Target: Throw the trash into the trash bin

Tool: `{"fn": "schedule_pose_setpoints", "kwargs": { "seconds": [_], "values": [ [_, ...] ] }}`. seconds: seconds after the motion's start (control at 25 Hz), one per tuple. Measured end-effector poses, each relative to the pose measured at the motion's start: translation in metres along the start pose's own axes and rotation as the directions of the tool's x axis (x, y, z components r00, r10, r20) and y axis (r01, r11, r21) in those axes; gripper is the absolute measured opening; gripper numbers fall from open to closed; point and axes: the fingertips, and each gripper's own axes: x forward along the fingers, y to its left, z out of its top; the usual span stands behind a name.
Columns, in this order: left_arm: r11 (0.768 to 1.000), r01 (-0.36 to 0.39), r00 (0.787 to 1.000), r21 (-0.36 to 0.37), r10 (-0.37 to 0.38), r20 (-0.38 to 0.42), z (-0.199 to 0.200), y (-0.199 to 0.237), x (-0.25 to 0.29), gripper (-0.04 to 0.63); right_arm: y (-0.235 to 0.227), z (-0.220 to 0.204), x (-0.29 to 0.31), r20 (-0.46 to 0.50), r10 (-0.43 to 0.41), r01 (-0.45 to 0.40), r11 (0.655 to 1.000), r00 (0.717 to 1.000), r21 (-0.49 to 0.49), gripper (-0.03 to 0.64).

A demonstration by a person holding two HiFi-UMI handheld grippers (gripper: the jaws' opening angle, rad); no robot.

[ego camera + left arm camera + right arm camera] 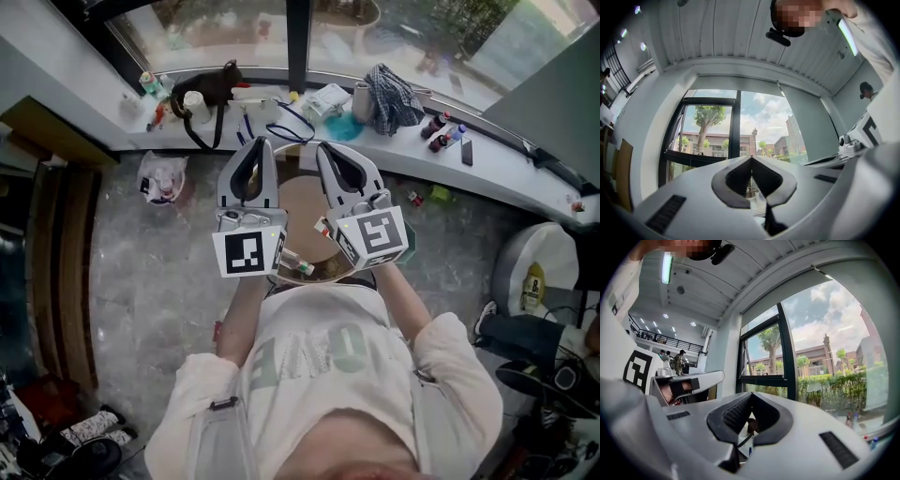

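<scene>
**Operator:** Where's the trash, and what am I holding?

**Spotter:** You're holding nothing. Your left gripper [258,143] has its jaws pressed together on air. Your right gripper [325,147] is closed the same way and is also empty. You have both raised side by side in front of your chest, pointing toward the window. The likeliest trash is the clear plastic bag [161,178] on the floor at your left, just below the windowsill [506,164] and well apart from both grippers.

**Operator:** How will it handle?

**Spotter:** I'd judge it light and floppy. It's thin film with crumpled white and reddish stuff inside, and nothing rigid to brace against. It will probably sag and swing, and the film looks slick, so don't pinch a flat side. Take it by the bunched top, where the plastic gathers. You'll have to spread the jaws first.

**Operator:** And the bin?

**Spotter:** The round brown container [300,211] directly beneath your grippers looks like the bin. Most of it is hidden behind them, but a few small coloured scraps show at its near rim, so it seems to hold something. At the far right there's a white rounded thing [544,244] with a yellow bottle [532,281] against it. I can't tell whether that one is a container. The sill carries a checked cloth [392,94], small bottles [439,127] and a black bag [208,89], which may not be yours to clear.
</scene>
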Motion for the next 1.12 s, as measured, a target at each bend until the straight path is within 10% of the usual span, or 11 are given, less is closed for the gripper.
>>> {"fn": "schedule_pose_setpoints", "kwargs": {
  "seconds": [0.4,0.76,0.8,0.88,0.96,1.12],
  "values": [
    [1.000,0.003,0.998,-0.027,-0.005,-0.066,-0.029,0.015,-0.010,0.012,0.013,-0.026,-0.004,-0.058,0.047,-0.046,0.999,0.997,0.015,0.014],
    [0.993,0.091,0.962,-0.069,-0.106,-0.253,-0.116,-0.009,-0.041,0.012,0.038,-0.150,-0.031,-0.269,0.131,-0.098,0.986,0.954,0.133,0.017],
    [0.991,0.102,0.955,-0.083,-0.121,-0.270,-0.126,-0.011,-0.045,0.012,0.043,-0.174,-0.033,-0.302,0.151,-0.110,0.983,0.941,0.149,0.023],
    [0.986,0.125,0.938,-0.109,-0.153,-0.310,-0.148,-0.015,-0.056,0.012,0.056,-0.230,-0.045,-0.376,0.188,-0.121,0.973,0.907,0.196,0.240],
    [0.979,0.155,0.914,-0.132,-0.193,-0.358,-0.171,-0.018,-0.067,0.012,0.073,-0.290,-0.064,-0.466,0.221,-0.123,0.965,0.857,0.232,0.277],
    [0.964,0.212,0.870,-0.160,-0.261,-0.418,-0.211,-0.018,-0.077,0.012,0.107,-0.416,-0.114,-0.685,0.261,-0.140,0.964,0.680,0.228,0.299]
  ]
}}
